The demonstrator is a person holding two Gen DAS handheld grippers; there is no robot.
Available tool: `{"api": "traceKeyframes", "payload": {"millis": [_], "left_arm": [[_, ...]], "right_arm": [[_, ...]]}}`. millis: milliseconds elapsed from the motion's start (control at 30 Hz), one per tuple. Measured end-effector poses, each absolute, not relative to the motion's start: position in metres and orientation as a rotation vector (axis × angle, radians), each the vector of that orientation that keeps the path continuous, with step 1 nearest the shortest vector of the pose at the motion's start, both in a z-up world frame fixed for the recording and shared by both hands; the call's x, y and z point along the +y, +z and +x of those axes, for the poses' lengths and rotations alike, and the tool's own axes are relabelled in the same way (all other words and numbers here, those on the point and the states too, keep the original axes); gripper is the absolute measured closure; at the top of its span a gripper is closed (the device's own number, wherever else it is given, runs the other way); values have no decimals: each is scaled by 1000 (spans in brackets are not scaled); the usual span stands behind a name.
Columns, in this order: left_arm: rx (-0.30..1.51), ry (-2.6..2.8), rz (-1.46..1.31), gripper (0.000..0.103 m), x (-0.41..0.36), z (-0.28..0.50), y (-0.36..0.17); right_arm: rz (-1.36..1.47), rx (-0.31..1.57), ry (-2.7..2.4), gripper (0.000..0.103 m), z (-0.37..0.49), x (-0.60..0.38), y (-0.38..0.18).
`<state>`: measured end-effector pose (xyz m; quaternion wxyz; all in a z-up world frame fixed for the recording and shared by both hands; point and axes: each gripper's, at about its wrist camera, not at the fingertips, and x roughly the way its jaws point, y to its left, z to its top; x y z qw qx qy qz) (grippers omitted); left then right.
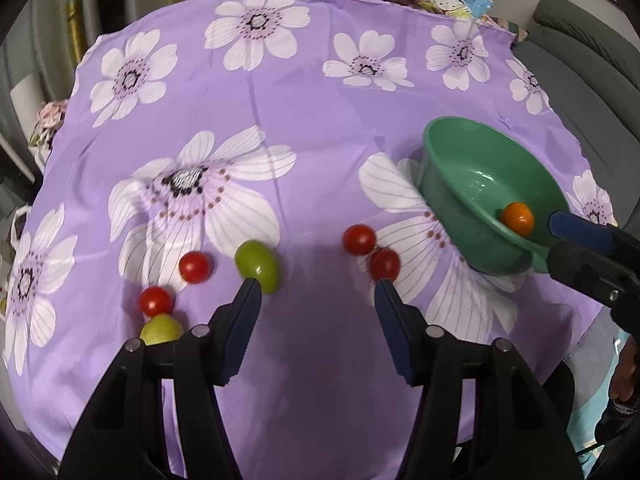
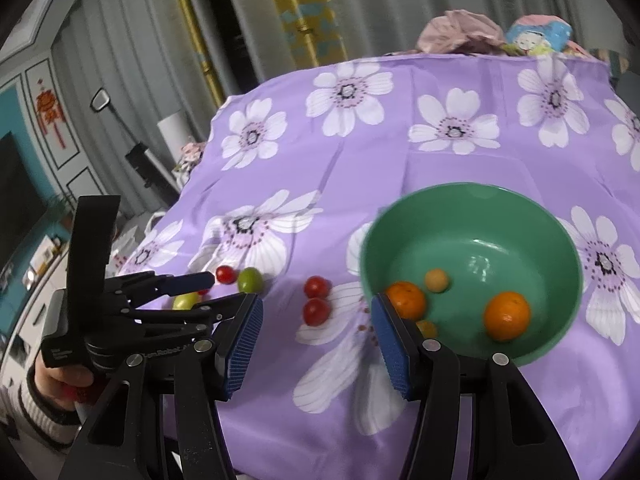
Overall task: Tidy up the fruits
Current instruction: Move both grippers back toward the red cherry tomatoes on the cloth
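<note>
A green bowl (image 2: 520, 208) stands on the purple flowered cloth (image 2: 400, 168) and holds two oranges (image 2: 506, 315) and small yellow fruits (image 2: 436, 280). In the left wrist view the bowl (image 1: 452, 184) is at the right with one orange (image 1: 518, 219) showing. Several red cherry tomatoes (image 1: 359, 239) and two green fruits (image 1: 257, 266) lie on the cloth. My left gripper (image 1: 316, 286) is open and empty, just short of the fruits. My right gripper (image 2: 316, 306) is open and empty at the bowl's near-left rim.
The table's near edge runs below both grippers. A grey sofa (image 1: 592, 64) stands at the right. Crumpled cloth and a cartoon cushion (image 2: 536, 36) lie beyond the far edge. My left gripper also shows in the right wrist view (image 2: 204, 290), at the left.
</note>
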<state>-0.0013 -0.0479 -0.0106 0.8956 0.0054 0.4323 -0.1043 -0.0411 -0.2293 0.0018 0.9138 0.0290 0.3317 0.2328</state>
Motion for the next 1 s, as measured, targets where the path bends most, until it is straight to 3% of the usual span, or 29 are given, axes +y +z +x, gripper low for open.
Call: {"api": "traceKeyframes", "payload": {"millis": [1000], "left_arm": [[957,-260,-173,46,8,-8,-38]], "right_arm": [[-53,824,514,46,-26,-172,-32]]}}
